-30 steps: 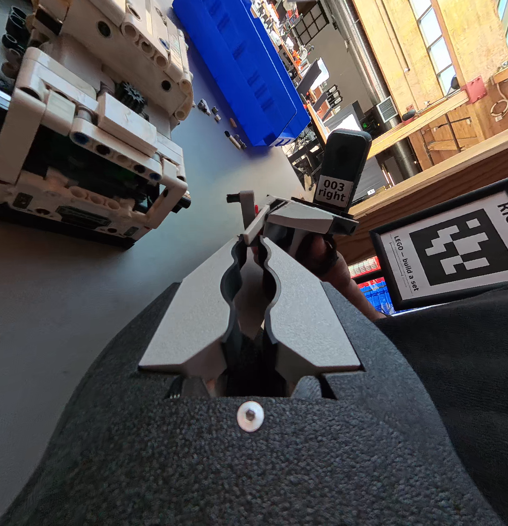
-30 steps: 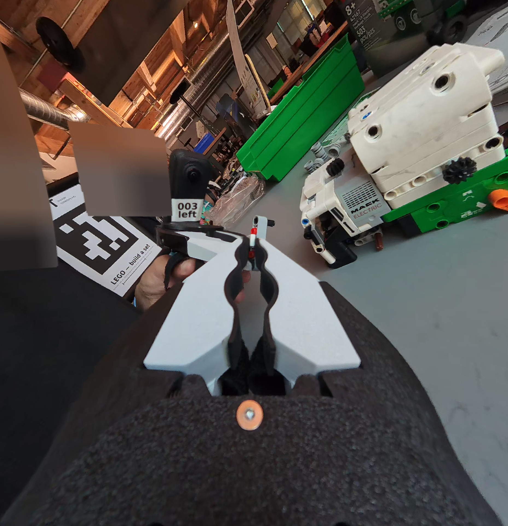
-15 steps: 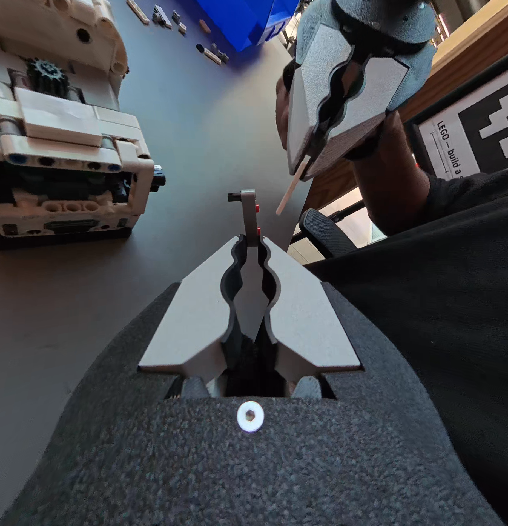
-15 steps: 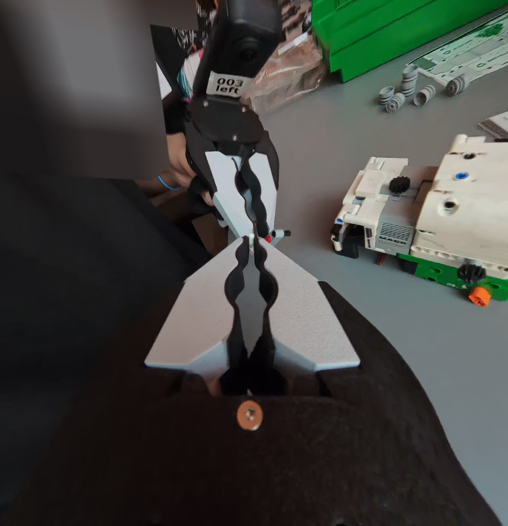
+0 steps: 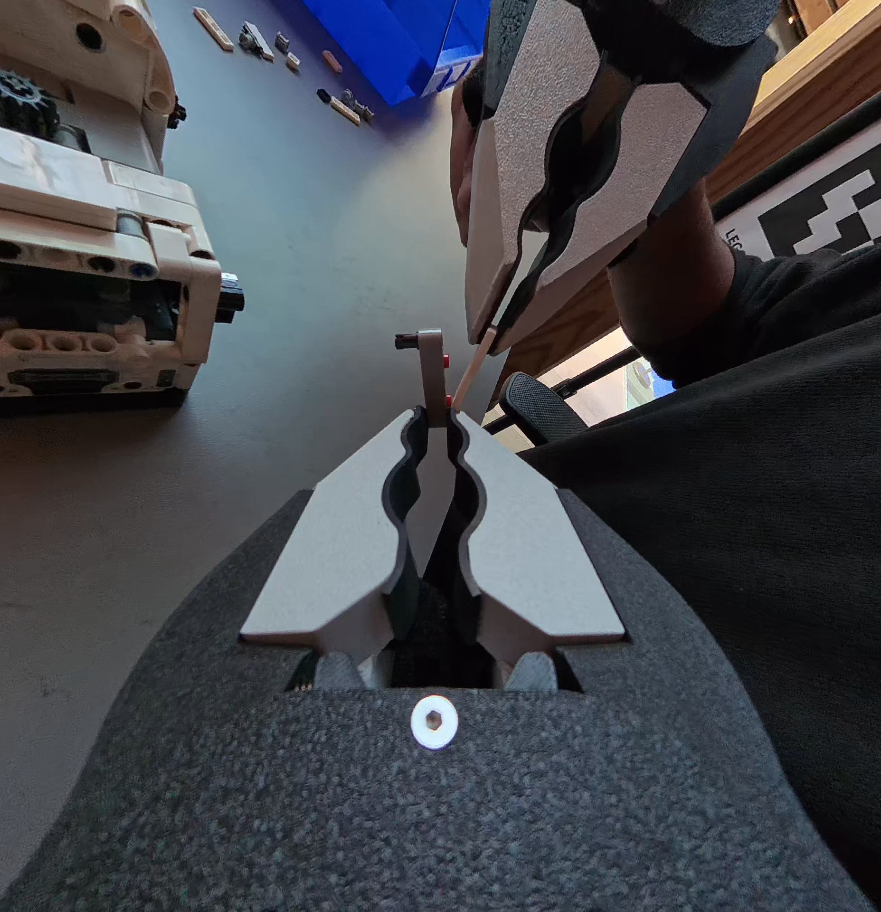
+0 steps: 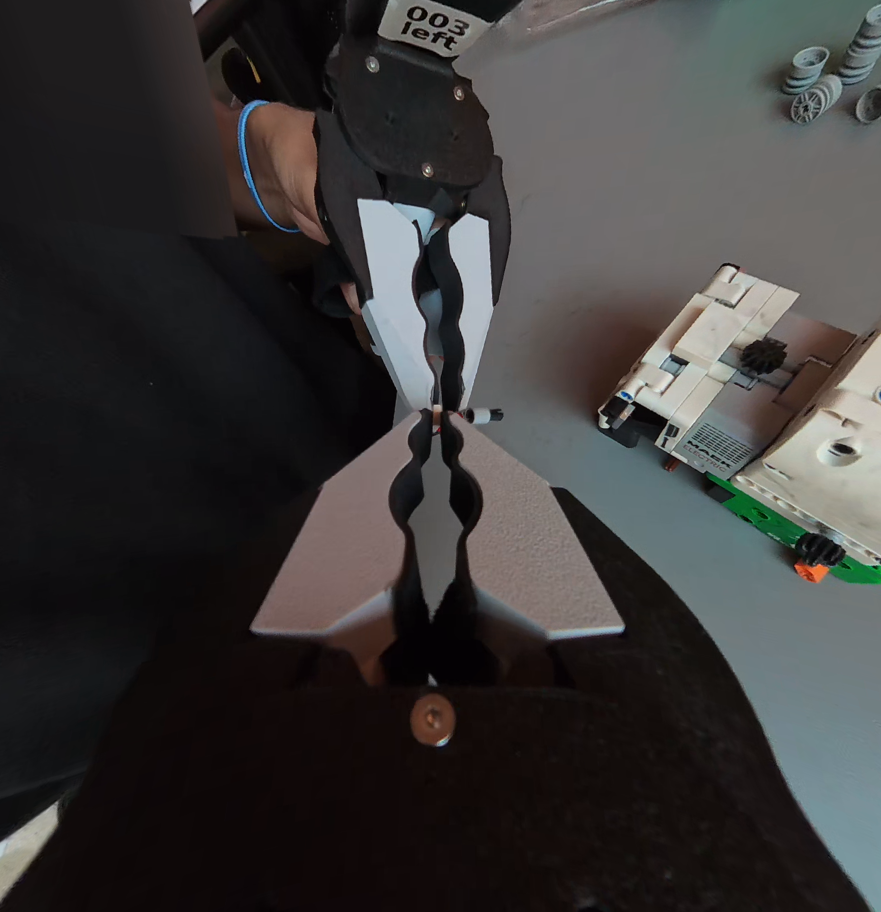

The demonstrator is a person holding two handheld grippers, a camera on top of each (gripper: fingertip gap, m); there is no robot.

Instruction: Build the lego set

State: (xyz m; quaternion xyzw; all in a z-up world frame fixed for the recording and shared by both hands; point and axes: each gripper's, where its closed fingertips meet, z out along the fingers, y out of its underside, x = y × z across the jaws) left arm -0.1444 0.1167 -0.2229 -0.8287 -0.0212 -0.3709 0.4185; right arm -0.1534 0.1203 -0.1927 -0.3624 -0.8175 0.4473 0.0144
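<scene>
In the left wrist view my left gripper (image 5: 434,412) is shut on a small grey beam (image 5: 432,367) with two red pins on its right side and a black pin at its top left. My right gripper (image 5: 487,340) comes down from the upper right, shut on a thin pale strip piece (image 5: 473,370). The strip's lower end reaches the beam by the lower red pin. In the right wrist view my right gripper (image 6: 436,427) meets the left gripper (image 6: 441,399) tip to tip, with the beam's black pin (image 6: 482,414) pointing right. The white truck model (image 5: 83,276) (image 6: 724,409) stands on the grey table.
A blue bin (image 5: 403,44) and loose small parts (image 5: 349,106) lie at the far end of the table. Grey wheels (image 6: 843,84) sit at the top right. A marker placard (image 5: 823,217) and a chair armrest (image 5: 537,409) are near the person's dark clothing. The grippers are tip to tip, or close to it.
My right gripper swung up over the left gripper and came closer. Its thin strip moved down until its end reached the beam. The left gripper kept its hold on the beam.
</scene>
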